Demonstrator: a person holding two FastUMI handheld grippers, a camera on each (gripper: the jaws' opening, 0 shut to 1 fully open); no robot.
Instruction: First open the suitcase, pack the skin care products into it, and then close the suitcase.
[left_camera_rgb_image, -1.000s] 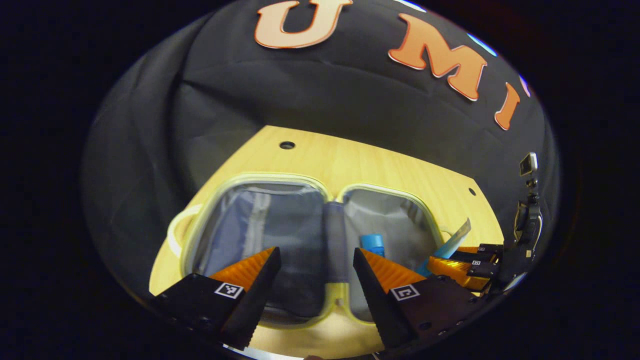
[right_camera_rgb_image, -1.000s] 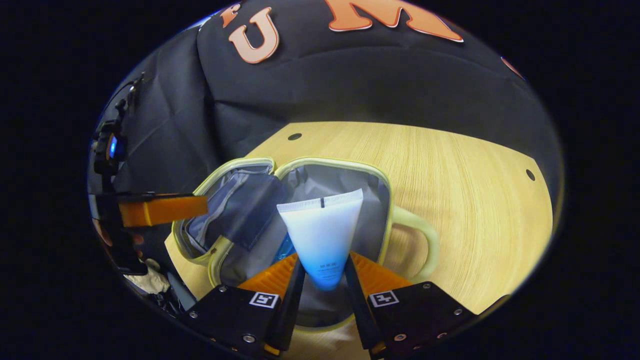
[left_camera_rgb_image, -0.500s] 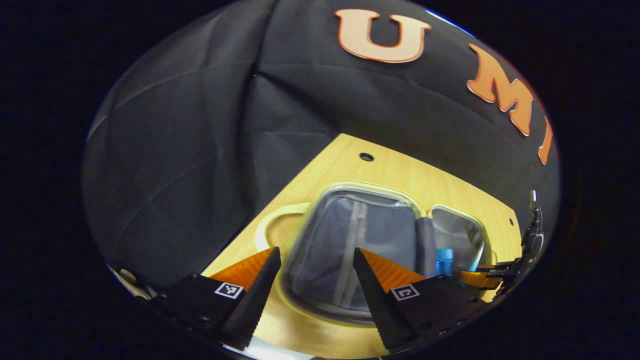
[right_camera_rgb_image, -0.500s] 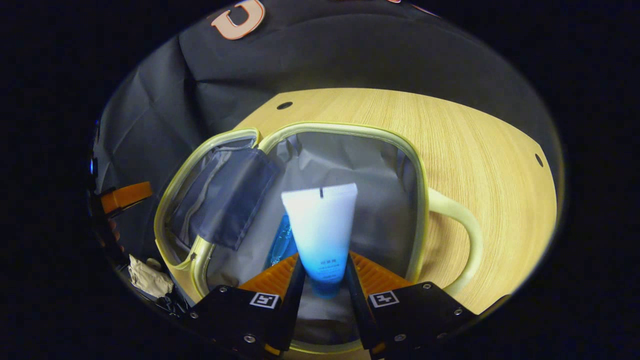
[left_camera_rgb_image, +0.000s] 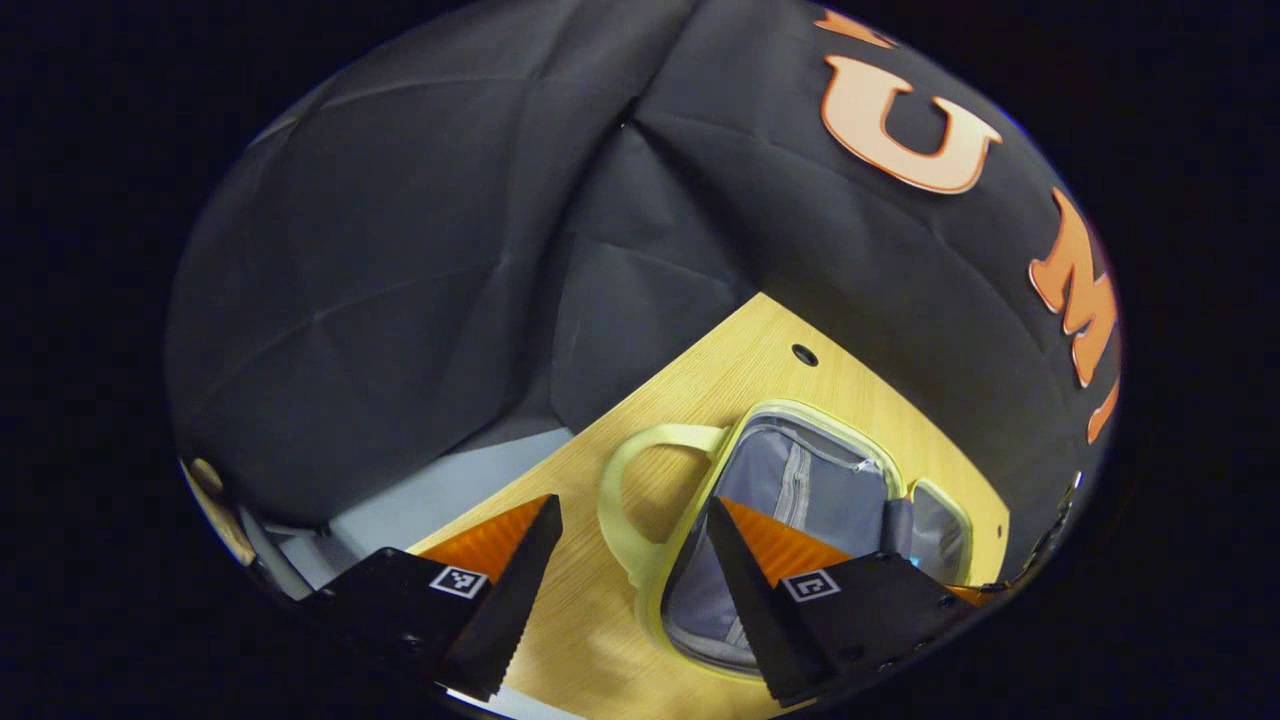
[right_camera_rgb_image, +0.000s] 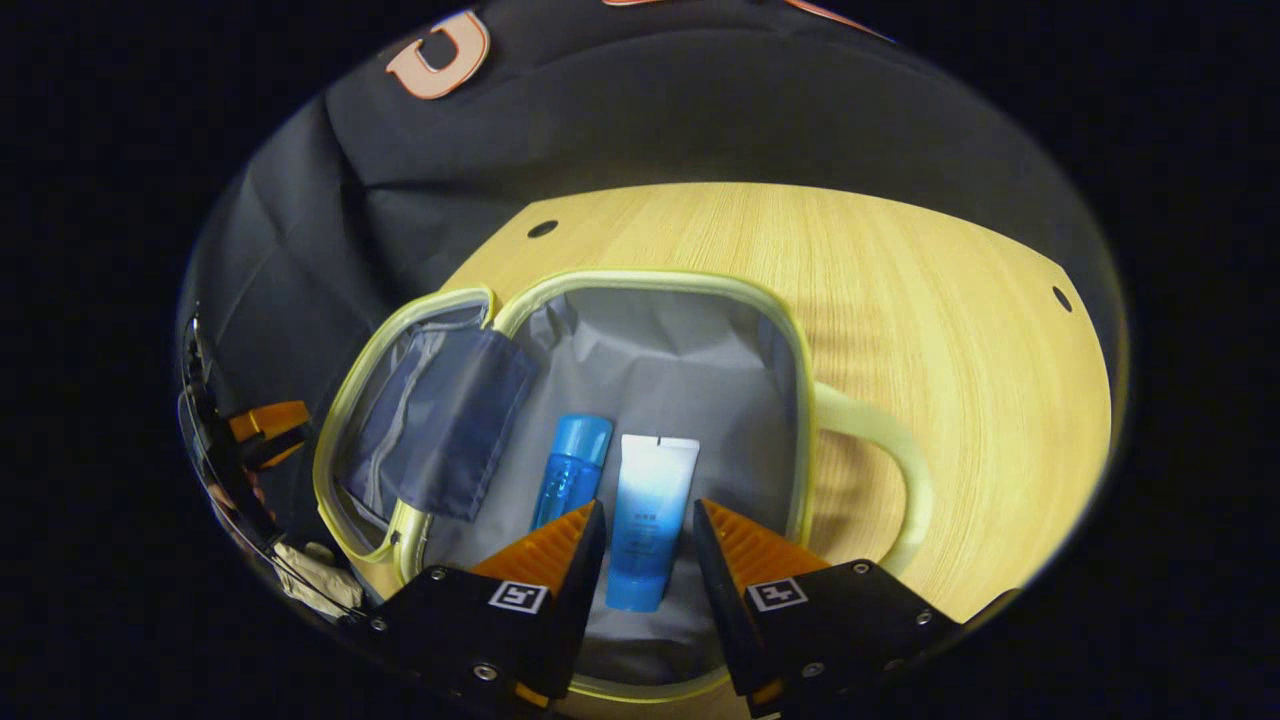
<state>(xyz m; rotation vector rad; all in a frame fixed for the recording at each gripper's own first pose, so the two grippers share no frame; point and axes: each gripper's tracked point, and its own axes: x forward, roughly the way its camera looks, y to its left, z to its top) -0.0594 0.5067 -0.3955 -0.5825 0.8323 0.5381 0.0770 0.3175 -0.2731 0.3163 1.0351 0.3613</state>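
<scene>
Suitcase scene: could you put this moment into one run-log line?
suitcase: open | tube, bottle: inside, side by side | right gripper: open above tube | left gripper: open, near handle

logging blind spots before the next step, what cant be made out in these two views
- Blue bottle: its lower end is hidden behind the right gripper finger, right gripper view.
- Suitcase: near corner covered by the left gripper finger, far half cut off at the edge, left gripper view.
- Tube label: too small.
</scene>
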